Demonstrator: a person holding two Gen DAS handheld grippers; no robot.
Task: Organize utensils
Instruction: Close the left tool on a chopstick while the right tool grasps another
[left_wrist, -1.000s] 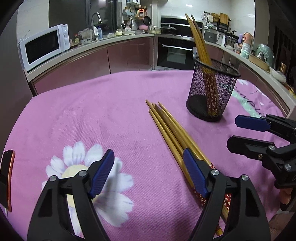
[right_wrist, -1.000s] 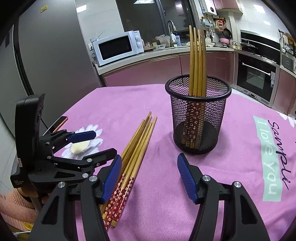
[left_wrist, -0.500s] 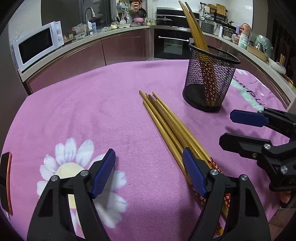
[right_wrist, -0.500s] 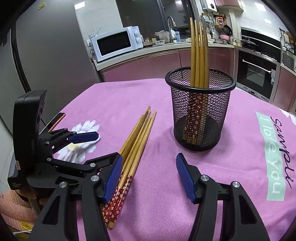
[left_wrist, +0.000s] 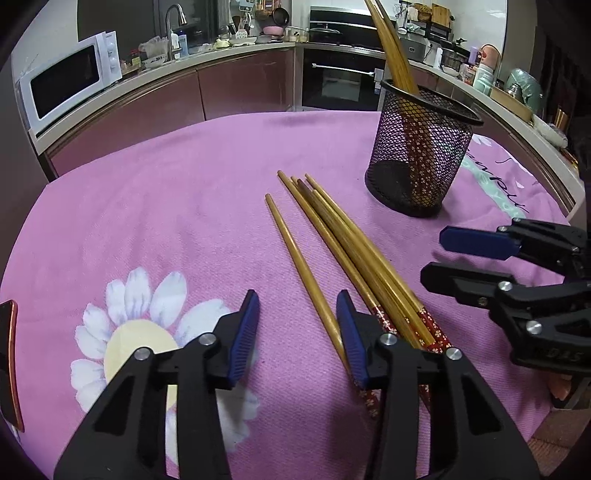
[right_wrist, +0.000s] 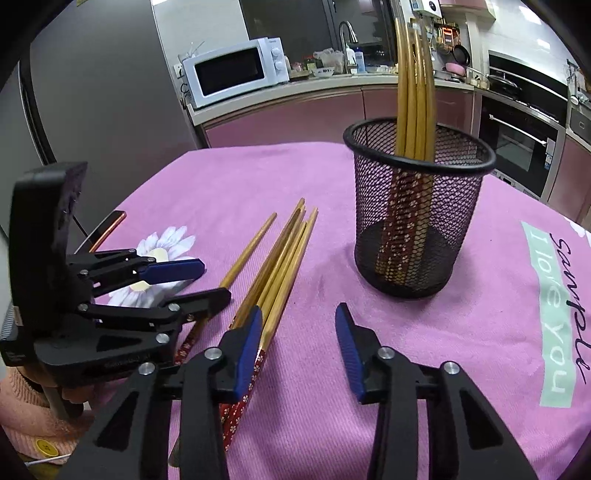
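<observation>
1. A kitchen surrounds the bench (left_wrist: 155, 192), which is draped in a pink flowered cloth.
2. Loose chopsticks (left_wrist: 343, 243) lie beside the mesh holder (left_wrist: 421, 155), which already has several standing in it.
3. One chopstick (left_wrist: 299, 266) now sits apart from the bundle, likely easing a single pick.
4. The left gripper (left_wrist: 297, 332) and right gripper (right_wrist: 298, 347) are both closing their jaws, half-narrowed and empty.
5. A microwave (right_wrist: 236, 70) stands behind.

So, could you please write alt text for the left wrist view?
The left gripper, its jaws closing on nothing, hovers beside loose chopsticks on a pink cloth. Behind stands a black mesh cup holding more chopsticks; the right gripper enters from the right.
</observation>
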